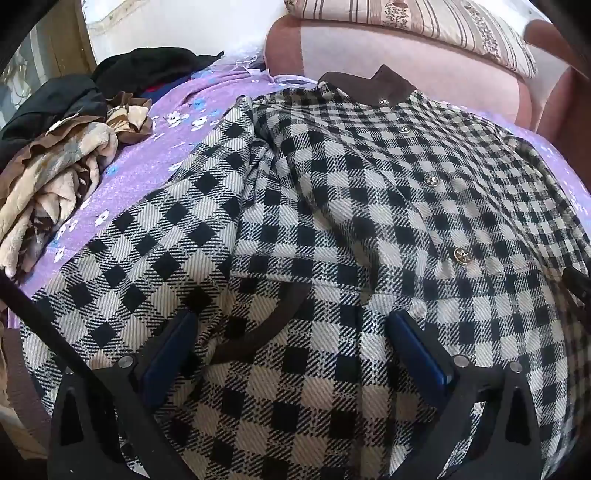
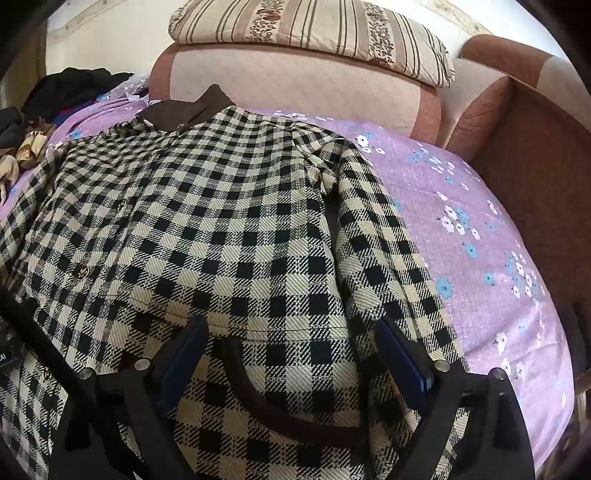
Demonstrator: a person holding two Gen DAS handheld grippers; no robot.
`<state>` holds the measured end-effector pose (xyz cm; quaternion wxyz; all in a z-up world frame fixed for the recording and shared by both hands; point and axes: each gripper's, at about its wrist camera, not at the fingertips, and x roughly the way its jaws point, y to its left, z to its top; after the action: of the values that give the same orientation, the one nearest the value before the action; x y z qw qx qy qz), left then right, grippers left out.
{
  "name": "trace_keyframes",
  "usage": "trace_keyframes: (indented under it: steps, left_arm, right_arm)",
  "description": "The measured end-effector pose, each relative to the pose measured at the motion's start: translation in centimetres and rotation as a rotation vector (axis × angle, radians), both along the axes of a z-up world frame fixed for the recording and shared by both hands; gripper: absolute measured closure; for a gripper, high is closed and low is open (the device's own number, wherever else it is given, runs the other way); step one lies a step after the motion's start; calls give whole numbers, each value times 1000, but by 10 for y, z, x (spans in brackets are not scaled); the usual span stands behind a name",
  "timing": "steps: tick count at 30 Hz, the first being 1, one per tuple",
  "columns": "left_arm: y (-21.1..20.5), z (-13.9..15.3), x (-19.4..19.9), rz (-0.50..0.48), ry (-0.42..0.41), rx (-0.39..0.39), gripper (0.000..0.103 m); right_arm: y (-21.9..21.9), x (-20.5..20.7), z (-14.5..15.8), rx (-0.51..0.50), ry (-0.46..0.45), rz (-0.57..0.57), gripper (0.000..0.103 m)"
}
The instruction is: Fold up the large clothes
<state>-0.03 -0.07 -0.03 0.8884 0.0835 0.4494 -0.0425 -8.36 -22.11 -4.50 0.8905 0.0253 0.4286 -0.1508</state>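
A large black-and-white checked coat [image 1: 369, 206] with a brown collar [image 1: 365, 86] and metal buttons lies spread front up on a purple floral sheet [image 1: 147, 162]. My left gripper [image 1: 295, 343] hangs open over the coat's lower left front, its blue pads [image 1: 173, 354] on either side of a brown curved pocket trim [image 1: 258, 328]. In the right wrist view the same coat [image 2: 207, 221] fills the frame. My right gripper [image 2: 291, 358] stands open over the lower right front by another brown pocket trim [image 2: 258, 402]. No cloth is pinched by either gripper.
A heap of beige and brown cloth [image 1: 55, 192] and black clothes [image 1: 140, 70] lies left of the coat. A pink sofa back [image 2: 295, 77] with a striped cushion [image 2: 314, 29] stands behind it. A brown armrest [image 2: 535, 155] borders the bare sheet [image 2: 480, 240] at the right.
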Motion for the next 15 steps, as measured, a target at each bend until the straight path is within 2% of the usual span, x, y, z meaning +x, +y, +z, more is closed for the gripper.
trace_keyframes:
  steps: [4, 9, 15]
  left_arm:
    - [-3, 1, -1, 1, -13, 5, 0]
    - [3, 17, -2, -19, 1, -25, 0]
    - [27, 56, -18, -13, -113, -101, 0]
  right_arm:
    - [10, 3, -3, -43, 9, 3, 9]
    - [10, -4, -1, -65, -33, 6, 9]
    - [6, -13, 9, -73, -79, 2, 9]
